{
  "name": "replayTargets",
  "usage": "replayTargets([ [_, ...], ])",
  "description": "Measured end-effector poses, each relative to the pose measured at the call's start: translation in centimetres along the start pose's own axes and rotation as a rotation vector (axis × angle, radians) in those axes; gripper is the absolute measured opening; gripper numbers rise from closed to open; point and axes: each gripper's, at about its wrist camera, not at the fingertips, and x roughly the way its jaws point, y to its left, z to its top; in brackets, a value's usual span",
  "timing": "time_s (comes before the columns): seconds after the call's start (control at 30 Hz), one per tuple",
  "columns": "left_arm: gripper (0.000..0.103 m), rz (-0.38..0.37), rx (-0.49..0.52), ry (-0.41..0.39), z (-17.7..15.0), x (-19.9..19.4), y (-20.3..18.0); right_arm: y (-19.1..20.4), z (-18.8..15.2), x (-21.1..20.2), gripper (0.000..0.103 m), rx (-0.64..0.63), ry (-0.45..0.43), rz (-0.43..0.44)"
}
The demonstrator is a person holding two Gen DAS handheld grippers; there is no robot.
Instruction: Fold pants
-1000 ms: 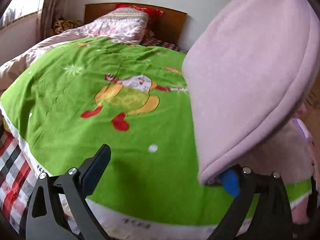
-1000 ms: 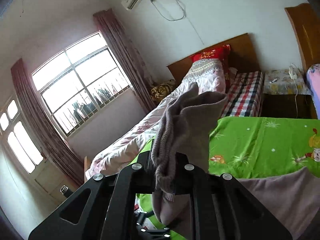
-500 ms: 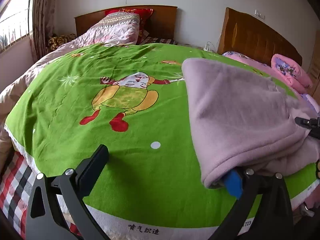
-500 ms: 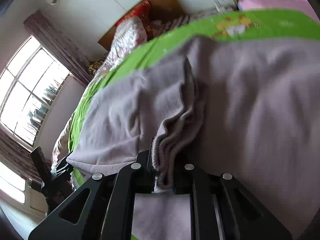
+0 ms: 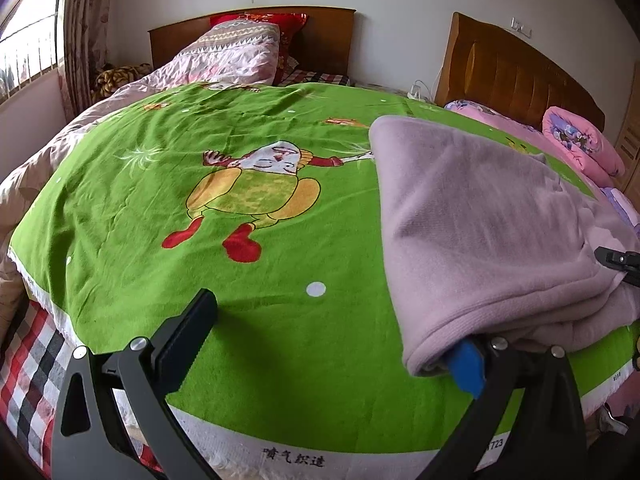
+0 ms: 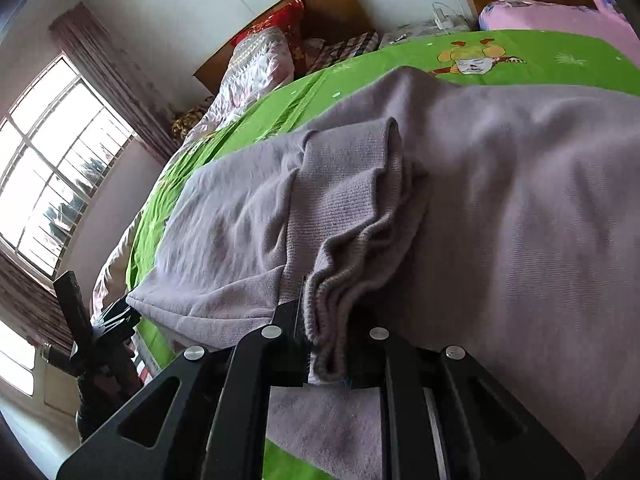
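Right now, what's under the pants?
The pants lie on the green blanket. Beneath their near fold, the left gripper's blue pad shows. Anything deeper is covered.

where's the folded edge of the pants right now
In the left wrist view the pants lie on the right side of the green blanket, their folded edge draped over the left gripper's blue-padded finger, beside the cartoon figure.

Soft daylight from the window [image 6: 48,184] at left, panes blown out; bright green bedspread [image 5: 240,200] evenly lit, faint shadows; strong fisheye bending and dark vignette at edges; focus sharp
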Motion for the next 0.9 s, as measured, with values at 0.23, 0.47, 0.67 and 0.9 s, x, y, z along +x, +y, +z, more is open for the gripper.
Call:
replayTargets([
  [0.23,0.101,0.004,0.090,0.037,0.0,-1.3,-0.6,-0.1,-0.2,-1.3,0.026,-0.019,0.023,0.007],
  [0.47,0.101,-0.004,0.319,-0.012,-0.4,-8.5,-2.8,2.6,-0.5,-7.0,0.067,-0.280,-0.147,-0.122],
  [0.67,0.101,-0.200,0.156,-0.121,5.0,-9.0,-7.8,6.7,0.6,-3.1,0.067,-0.430,-0.121,-0.153],
  [0.9,0.102,-0.090,0.197,0.162,2.7,1.5,-10.6,6.7,-2.5,1.2,0.068,-0.571,0.024,-0.271],
])
